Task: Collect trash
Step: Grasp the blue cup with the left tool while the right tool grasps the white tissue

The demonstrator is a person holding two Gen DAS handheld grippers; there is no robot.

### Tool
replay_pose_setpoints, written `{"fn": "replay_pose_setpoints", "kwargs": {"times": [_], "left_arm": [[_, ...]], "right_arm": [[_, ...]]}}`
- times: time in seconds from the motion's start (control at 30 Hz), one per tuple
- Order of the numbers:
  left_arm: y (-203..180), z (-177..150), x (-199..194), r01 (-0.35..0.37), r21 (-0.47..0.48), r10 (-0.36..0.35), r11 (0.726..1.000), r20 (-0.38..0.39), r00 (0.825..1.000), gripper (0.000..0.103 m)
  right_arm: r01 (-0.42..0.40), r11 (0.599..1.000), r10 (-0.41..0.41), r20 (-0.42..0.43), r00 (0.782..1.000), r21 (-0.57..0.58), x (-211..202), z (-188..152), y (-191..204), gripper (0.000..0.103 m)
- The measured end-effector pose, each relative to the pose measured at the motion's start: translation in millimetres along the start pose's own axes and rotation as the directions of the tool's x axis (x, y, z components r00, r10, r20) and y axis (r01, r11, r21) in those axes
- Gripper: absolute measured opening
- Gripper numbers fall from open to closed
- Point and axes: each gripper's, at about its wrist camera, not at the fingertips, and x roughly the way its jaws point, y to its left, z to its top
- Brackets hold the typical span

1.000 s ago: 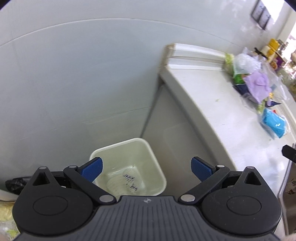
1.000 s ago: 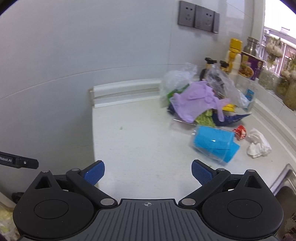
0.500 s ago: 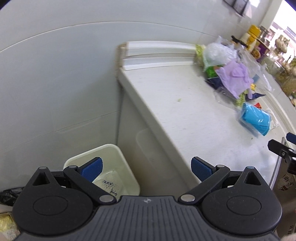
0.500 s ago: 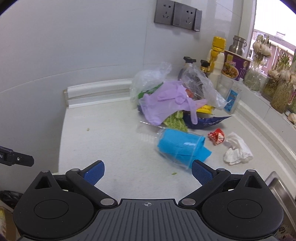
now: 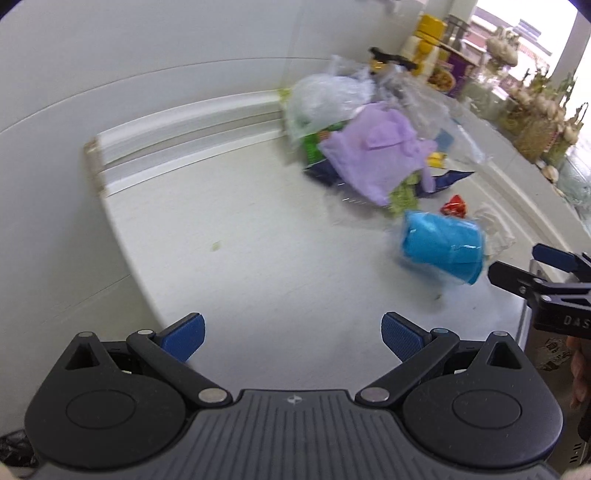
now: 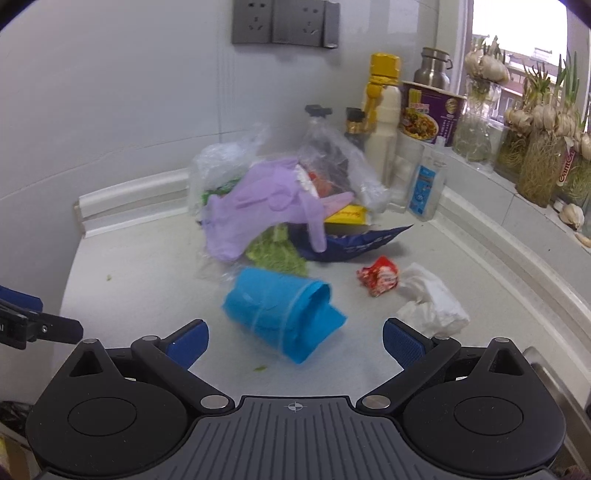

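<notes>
Trash lies on a white counter (image 6: pixel 155 266). A blue crumpled cup in clear plastic (image 6: pixel 280 317) lies on its side just ahead of my right gripper (image 6: pixel 295 341), which is open and empty. Behind the cup sits a heap with a purple glove (image 6: pixel 258 206), clear bags (image 6: pixel 332 155), green scraps (image 6: pixel 277 253) and a dark blue wrapper (image 6: pixel 354 245). A red wrapper (image 6: pixel 380 277) and a white tissue (image 6: pixel 432 301) lie to the right. My left gripper (image 5: pixel 293 334) is open and empty over the counter's near left part, with the blue cup (image 5: pixel 441 251) ahead to its right.
Bottles (image 6: pixel 384 122), a purple noodle cup (image 6: pixel 430 110), a steel flask (image 6: pixel 434 68) and jars of garlic (image 6: pixel 543 147) line the back right ledge. Wall sockets (image 6: pixel 284 22) hang above. A sink edge (image 6: pixel 554 373) lies at the right. The counter's left edge (image 5: pixel 125 243) drops off.
The left gripper has swung right from above the floor bin to over the counter; the bin has left its view. The right gripper has moved closer to the blue cup.
</notes>
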Motion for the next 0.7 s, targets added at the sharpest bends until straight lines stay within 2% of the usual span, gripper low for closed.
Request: {"fn": "replay_pose_setpoints", "kwargs": {"times": [0.23, 0.47, 0.6, 0.7], "left_arm": [[-58.3, 18.9, 24.7, 0.044, 0.102, -0.047, 0.994, 0.022, 0.999, 0.102], [-114.3, 23.7, 47.0, 0.07, 0.188, -0.084, 0.98, 0.071, 0.994, 0.102], [-132.9, 21.1, 61.2, -0.012, 0.231, -0.013, 0.973, 0.107, 0.994, 0.102], [-135.5, 22.3, 71.5, -0.07, 0.213, 0.046, 0.975, 0.112, 0.993, 0.102]], "right_arm": [[0.068, 0.995, -0.067, -0.019, 0.998, 0.067, 23.3, 8.2, -54.7, 0.102], [0.076, 0.989, -0.069, -0.064, 0.996, 0.124, 46.3, 6.1, -94.1, 0.102], [0.044, 0.986, -0.033, -0.066, 0.997, 0.161, 55.7, 2.9, -105.2, 0.101], [0.026, 0.983, -0.015, -0.066, 0.998, 0.181, 61.0, 0.1, -109.3, 0.101]]}}
